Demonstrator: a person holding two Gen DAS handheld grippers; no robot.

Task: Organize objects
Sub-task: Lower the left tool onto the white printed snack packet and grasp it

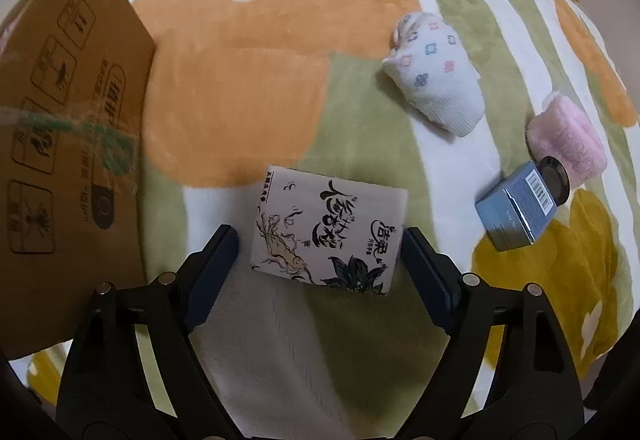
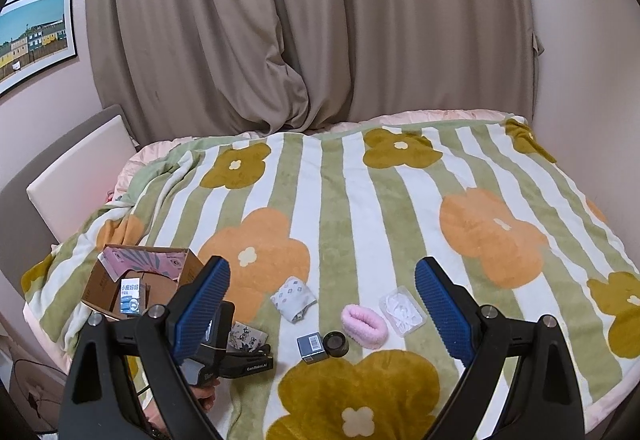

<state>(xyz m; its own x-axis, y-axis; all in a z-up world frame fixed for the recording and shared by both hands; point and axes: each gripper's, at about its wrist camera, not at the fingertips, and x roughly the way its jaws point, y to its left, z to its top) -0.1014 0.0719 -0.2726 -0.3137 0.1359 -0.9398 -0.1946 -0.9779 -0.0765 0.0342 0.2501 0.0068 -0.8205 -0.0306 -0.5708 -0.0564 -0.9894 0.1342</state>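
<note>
I've got the left gripper [image 1: 320,244] pointing steeply down over the blanket [image 1: 248,88], jaws apart on either side of the tissue pack [image 1: 326,232]. There's a gap at the left finger; the right finger sits just beside the pack's edge, and I can't tell if it touches. Not a grip as far as I see. The pack lies flat near the front edge of the bed, just beside the cardboard box [image 1: 68,128], which stands at the front-left corner. From the right wrist view the box is open, with a pink-patterned item and a small blue-and-white carton in it.

Right gripper [image 2: 322,304] is above the front edge, jaws wide, nothing between them.

The rest is on the blanket along the front: patterned sock [image 2: 293,298] in the middle, pink fluffy band [image 2: 364,326] right of it, clear plastic tray [image 2: 402,310] just beside the band. Small blue box [image 2: 311,348] and dark round jar [image 2: 336,344] are touching each other, nearest the front edge.

Curtain [image 2: 320,20] behind the bed, framed picture [image 2: 36,36] on the left wall.
</note>
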